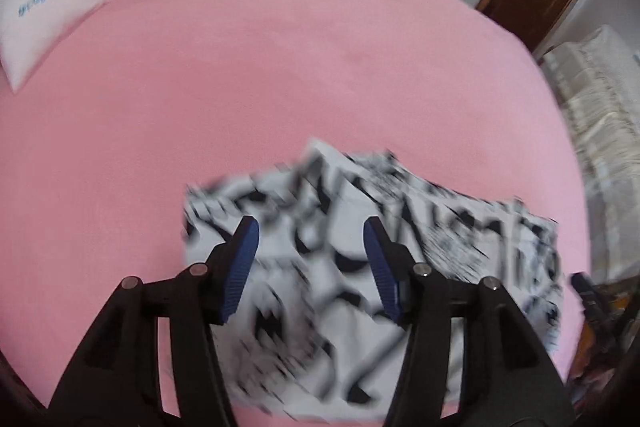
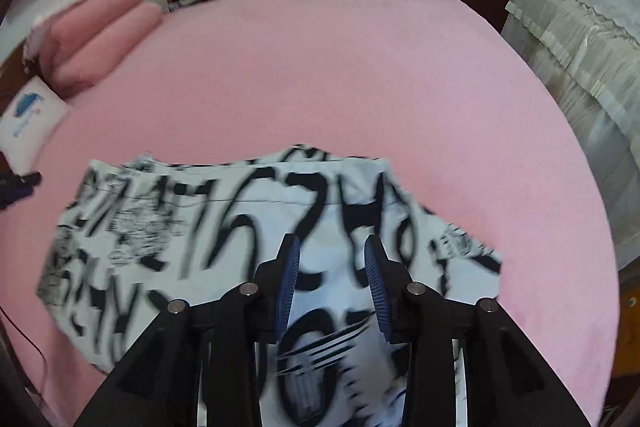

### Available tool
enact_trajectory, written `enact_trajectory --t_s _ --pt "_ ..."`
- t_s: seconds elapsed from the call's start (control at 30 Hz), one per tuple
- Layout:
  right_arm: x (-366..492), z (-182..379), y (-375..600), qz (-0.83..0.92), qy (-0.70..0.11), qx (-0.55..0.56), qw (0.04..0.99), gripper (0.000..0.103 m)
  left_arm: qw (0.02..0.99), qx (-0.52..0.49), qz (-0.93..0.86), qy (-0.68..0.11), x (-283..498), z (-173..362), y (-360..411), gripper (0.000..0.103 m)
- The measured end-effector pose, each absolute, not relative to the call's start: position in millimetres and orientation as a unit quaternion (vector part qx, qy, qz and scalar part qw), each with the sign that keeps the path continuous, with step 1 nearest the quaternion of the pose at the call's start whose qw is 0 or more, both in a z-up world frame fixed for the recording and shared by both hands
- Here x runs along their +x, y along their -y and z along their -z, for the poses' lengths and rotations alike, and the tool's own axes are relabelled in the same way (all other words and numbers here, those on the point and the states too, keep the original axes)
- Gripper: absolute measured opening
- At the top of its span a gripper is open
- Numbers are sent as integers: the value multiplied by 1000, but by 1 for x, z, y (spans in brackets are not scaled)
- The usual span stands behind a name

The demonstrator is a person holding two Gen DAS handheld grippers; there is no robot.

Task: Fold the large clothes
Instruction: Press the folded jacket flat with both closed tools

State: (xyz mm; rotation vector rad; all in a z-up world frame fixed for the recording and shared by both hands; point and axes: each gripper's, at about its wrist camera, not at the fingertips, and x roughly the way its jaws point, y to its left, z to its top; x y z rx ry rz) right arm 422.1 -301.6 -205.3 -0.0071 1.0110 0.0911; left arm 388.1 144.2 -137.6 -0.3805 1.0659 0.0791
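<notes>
Black-and-white printed garment (image 2: 224,235) lies partly folded on the pink bed (image 2: 340,67) at our six o'clock, and we hover the left gripper (image 1: 311,239) wide and the right gripper (image 2: 332,259) narrower, both empty, presumably choosing the next edge.

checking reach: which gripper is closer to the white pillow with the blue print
Left. The left gripper is over the garment's pillow side; the right gripper is further along.

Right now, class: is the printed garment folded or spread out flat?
Folded: the black-and-white garment lies as a compact, layered shape on the pink bed; no sleeves spread out.
</notes>
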Motion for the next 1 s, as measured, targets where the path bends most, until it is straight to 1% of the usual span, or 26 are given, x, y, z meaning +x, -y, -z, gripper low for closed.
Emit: enact_trajectory --t_s 0.03,0.07,0.17,0.23,0.27,0.3,0.33,0.37,0.4,0.43,0.5,0.6,0.77,0.93,1.0 --pt "410 206 292 -52 -483 13 874 34 837 -199 -17 -510 373 133 -153 51" --pt "400 203 282 -57 -484 25 873 34 825 -220 13 -521 359 137 -141 51" --pt "371 211 256 -77 -493 62 864 34 812 -210 72 -539 329 143 -97 49" --pt "351 221 237 -102 -499 88 856 30 803 -197 100 -553 312 150 -72 43" --pt "341 224 225 -109 -503 92 853 28 797 -194 109 -562 310 154 -60 30" --pt "338 232 216 -113 -508 93 849 22 786 -195 116 -575 306 162 -45 18" --pt "331 238 208 -118 -517 95 842 15 776 -196 122 -586 304 170 -33 13" --pt "326 243 204 -121 -524 99 837 13 768 -196 129 -597 300 177 -23 7" --pt "323 247 201 -123 -530 106 832 9 762 -192 136 -603 295 184 -13 3" --pt "318 253 197 -130 -535 116 826 1 761 -178 144 -607 292 188 -5 3" --pt "311 259 193 -134 -537 121 824 1 757 -151 146 -619 295 193 10 3" --pt "309 271 191 -143 -544 127 817 1 737 -168 151 -636 299 211 19 3" --pt "324 303 193 -148 -565 149 798 1 724 -174 128 -655 313 249 19 3" --pt "338 326 194 -148 -581 165 783 1 724 -145 99 -667 320 274 18 3" --pt "340 328 198 -153 -585 174 777 0 723 -158 94 -666 322 279 12 1"
